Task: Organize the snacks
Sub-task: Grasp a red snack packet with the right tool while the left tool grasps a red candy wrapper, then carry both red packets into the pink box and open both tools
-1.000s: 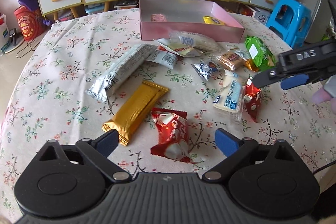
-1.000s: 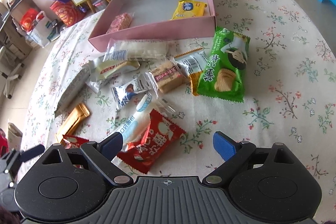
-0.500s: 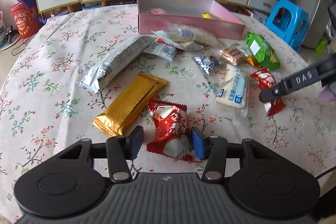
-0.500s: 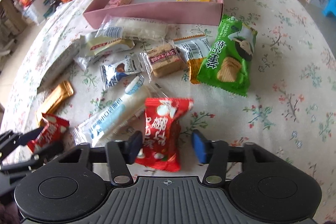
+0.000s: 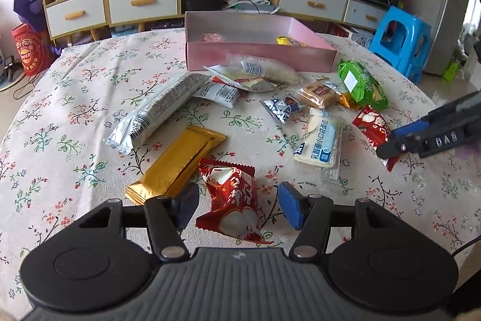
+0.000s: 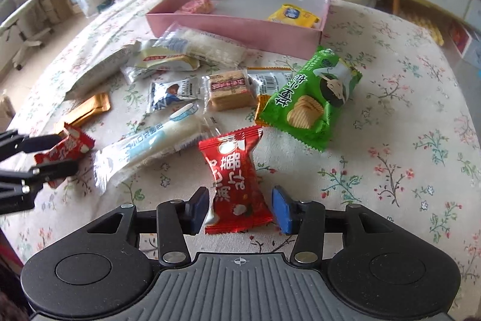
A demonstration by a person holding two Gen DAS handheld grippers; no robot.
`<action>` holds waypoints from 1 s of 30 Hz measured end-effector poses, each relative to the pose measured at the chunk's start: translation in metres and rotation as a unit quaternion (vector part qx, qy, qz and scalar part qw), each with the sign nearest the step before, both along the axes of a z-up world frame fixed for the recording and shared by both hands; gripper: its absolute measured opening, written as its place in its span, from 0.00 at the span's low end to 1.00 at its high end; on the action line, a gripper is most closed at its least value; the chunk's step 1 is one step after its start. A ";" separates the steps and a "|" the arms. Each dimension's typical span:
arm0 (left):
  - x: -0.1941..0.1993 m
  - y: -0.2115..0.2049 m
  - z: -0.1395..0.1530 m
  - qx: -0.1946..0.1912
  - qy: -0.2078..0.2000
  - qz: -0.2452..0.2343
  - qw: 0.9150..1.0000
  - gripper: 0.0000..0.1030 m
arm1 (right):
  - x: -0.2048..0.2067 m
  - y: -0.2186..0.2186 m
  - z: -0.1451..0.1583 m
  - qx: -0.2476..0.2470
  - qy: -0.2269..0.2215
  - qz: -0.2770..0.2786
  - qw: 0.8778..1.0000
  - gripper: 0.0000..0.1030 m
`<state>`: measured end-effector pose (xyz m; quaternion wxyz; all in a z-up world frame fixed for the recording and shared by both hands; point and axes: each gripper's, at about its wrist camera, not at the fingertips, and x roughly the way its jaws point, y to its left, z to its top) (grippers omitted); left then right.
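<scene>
The floral-cloth table (image 5: 75, 116) fills both views, with the pink box (image 5: 258, 57) at upper centre holding a yellow packet (image 6: 293, 15) and a pink one (image 6: 197, 5). Loose snacks lie scattered in front of it, among them a green chip bag (image 6: 312, 101). The left gripper (image 5: 239, 205), low centre, has its jaws easing apart around a red candy packet (image 5: 231, 200), gaps showing on both sides. The right gripper (image 6: 240, 208) is likewise opening narrowly around a second red packet (image 6: 237, 179).
</scene>
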<state>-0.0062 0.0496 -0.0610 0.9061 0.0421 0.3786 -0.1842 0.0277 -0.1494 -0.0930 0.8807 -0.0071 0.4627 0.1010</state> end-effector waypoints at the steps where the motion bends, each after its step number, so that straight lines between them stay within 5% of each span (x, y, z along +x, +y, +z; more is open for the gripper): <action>1: 0.001 -0.001 0.000 0.001 0.001 0.001 1.000 0.52 | -0.002 0.000 -0.002 0.000 -0.006 0.009 1.000 0.45; 7: 0.002 -0.003 -0.006 0.004 0.006 0.008 1.000 0.44 | -0.012 -0.001 -0.010 0.002 -0.047 0.034 0.998 0.45; 9: 0.002 -0.003 -0.008 0.010 0.010 0.011 1.000 0.34 | -0.012 0.000 -0.010 0.003 -0.056 0.038 0.998 0.44; 13: 0.003 -0.002 -0.008 0.010 0.009 0.019 1.000 0.32 | -0.011 0.005 -0.011 0.011 -0.066 0.051 0.996 0.36; 30: 0.020 -0.005 0.009 -0.034 0.018 0.016 0.999 0.29 | 0.002 0.004 0.011 0.085 -0.055 0.030 0.994 0.33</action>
